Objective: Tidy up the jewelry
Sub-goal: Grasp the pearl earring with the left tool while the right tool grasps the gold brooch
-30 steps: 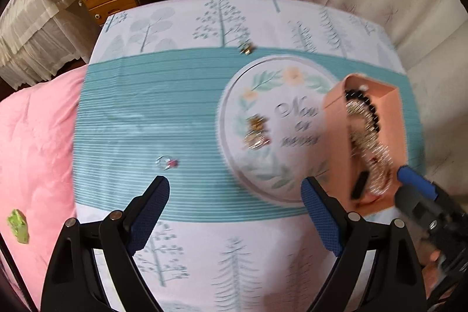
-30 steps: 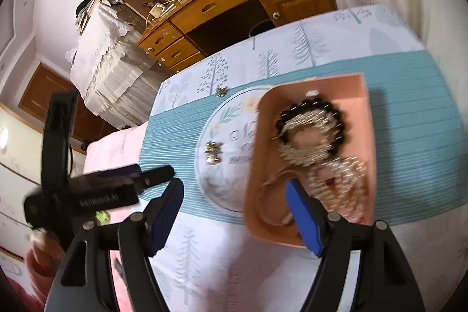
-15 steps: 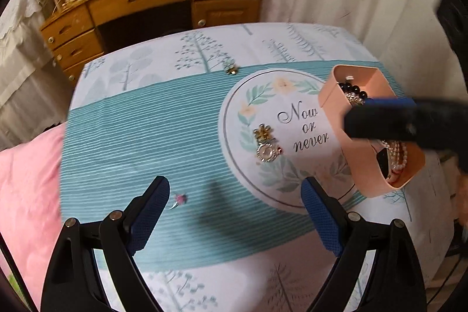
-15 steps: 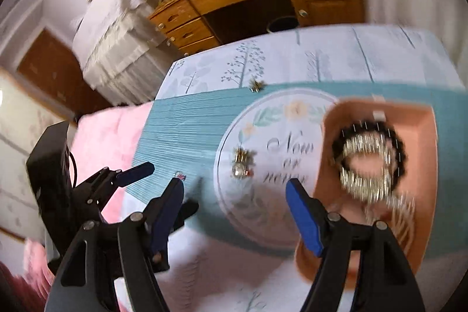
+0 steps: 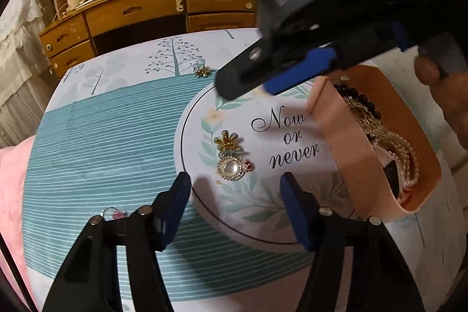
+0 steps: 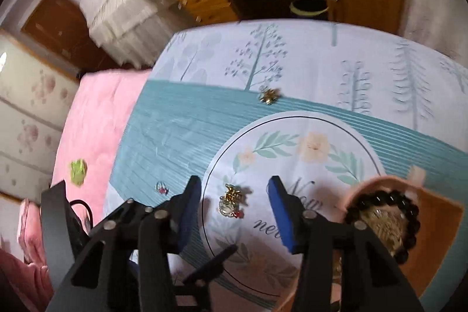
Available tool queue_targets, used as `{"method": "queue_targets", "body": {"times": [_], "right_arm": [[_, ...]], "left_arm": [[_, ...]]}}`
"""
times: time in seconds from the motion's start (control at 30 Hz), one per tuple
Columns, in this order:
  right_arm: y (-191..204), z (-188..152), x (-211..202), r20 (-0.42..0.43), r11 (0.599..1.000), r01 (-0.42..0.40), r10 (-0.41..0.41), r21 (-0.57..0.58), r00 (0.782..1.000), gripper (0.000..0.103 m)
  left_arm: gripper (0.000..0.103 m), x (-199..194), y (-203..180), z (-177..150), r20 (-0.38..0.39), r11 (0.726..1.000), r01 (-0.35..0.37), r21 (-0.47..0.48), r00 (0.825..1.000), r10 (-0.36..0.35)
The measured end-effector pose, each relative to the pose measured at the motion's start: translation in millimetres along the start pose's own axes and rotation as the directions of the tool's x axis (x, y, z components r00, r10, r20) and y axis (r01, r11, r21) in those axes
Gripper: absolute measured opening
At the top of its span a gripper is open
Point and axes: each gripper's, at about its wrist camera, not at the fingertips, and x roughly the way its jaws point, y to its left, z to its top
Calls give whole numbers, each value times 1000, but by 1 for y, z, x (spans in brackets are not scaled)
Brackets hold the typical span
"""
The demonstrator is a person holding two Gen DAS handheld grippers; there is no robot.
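Gold brooches (image 5: pixel 231 155) lie in a small cluster on a printed cloth (image 5: pixel 96 136), inside its round "Now or never" emblem. The left gripper (image 5: pixel 234 186) hangs over them, jaws half spread and just closing, nothing pinched yet. The right gripper (image 6: pixel 232 202) frames the same cluster, jaws also just narrowing and empty. A pink tray (image 5: pixel 345 148) of beads sits just beside, to the right. A ring (image 5: pixel 114 214) and another gold piece (image 5: pixel 201 72) lie well apart on the cloth. Both tools crowd one spot, so they may collide, or scatter the cluster.
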Motion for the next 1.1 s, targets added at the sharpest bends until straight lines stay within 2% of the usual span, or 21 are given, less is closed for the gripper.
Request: {"method": "queue_targets", "body": {"times": [0.13,0.2,0.27,0.5,0.53,0.73,0.93,1.1], "right_arm": [[11,3,20,-103,992,-4,-10,-129,995,26],[12,4,27,-134,986,9,-32,-166,990,25],[12,4,33,-161,980,15,-47,-198,986,25],[14,6,51,-240,977,-20,-33,-214,970,25],[14,6,53,-250,977,-17,-37,-211,968,25],[14,10,58,-255,980,-45,-6,-195,967,23],[-4,13,47,-223,991,-35,5,-129,975,23],[-18,15,27,-172,996,-17,1,-92,985,23]], "left_arm": [[49,6,0,-3,8,999,-33,-8,999,33],[45,6,-1,-5,16,998,-58,5,998,58],[39,6,0,-6,27,999,-51,3,998,51],[37,6,1,-6,43,1000,-22,5,999,21],[34,5,0,-7,44,1000,-15,5,999,15],[29,6,-2,-5,42,999,-46,18,998,46],[22,6,-5,-4,42,999,-41,32,998,39],[21,6,-16,-6,49,993,-96,63,994,93]]}}
